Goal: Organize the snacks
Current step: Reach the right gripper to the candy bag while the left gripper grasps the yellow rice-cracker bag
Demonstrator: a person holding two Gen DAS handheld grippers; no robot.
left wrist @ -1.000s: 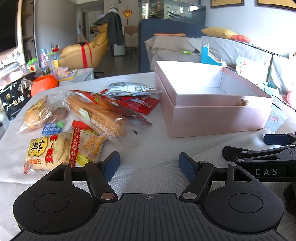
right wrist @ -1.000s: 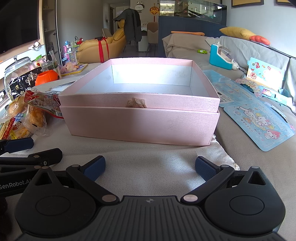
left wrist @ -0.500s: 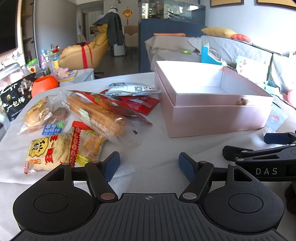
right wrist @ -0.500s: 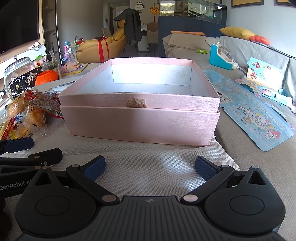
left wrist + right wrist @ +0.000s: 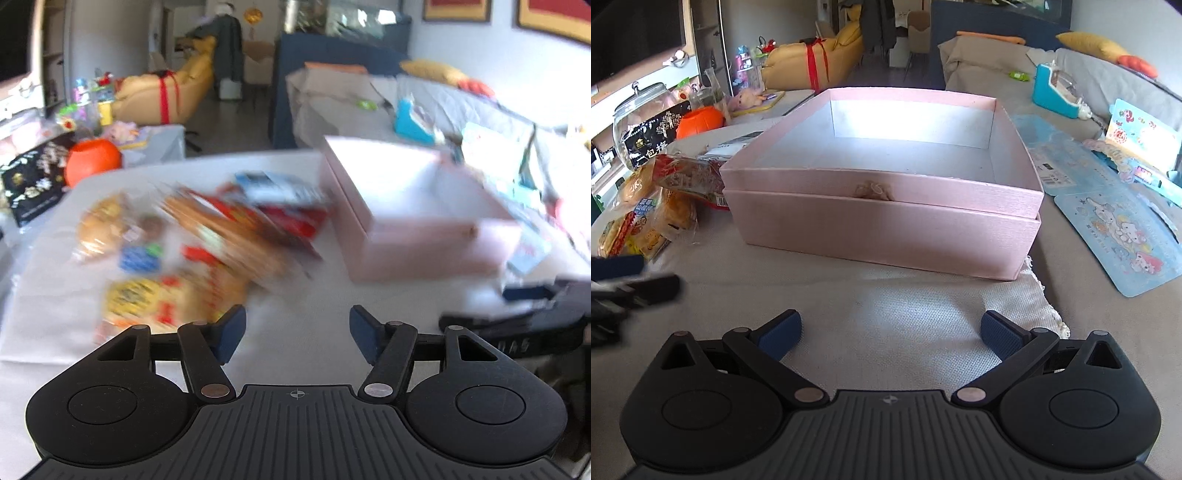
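An open pink box (image 5: 886, 229) stands on the cloth-covered table, nothing in it; it also shows, blurred, in the left wrist view (image 5: 417, 221). Left of it lies a pile of snack packs (image 5: 207, 243): a yellow cracker pack (image 5: 147, 306), a long bread pack (image 5: 236, 236), a red pack (image 5: 295, 218) and a bun pack (image 5: 103, 229). The pile also shows in the right wrist view (image 5: 665, 206). My left gripper (image 5: 297, 328) is open and empty above the table near the cracker pack. My right gripper (image 5: 890, 332) is open and empty in front of the box.
An orange pumpkin-shaped pot (image 5: 700, 122), a glass jar (image 5: 642, 122) and a black bag (image 5: 29, 184) stand at the far left. Blue cartoon cards (image 5: 1119, 229) lie right of the box. A sofa with a blue toy (image 5: 1056, 92) is behind.
Both grippers have lifted and look down more steeply. The left wrist view is now motion-blurred and the left gripper has shifted relative to the snacks. Both stay open and empty.
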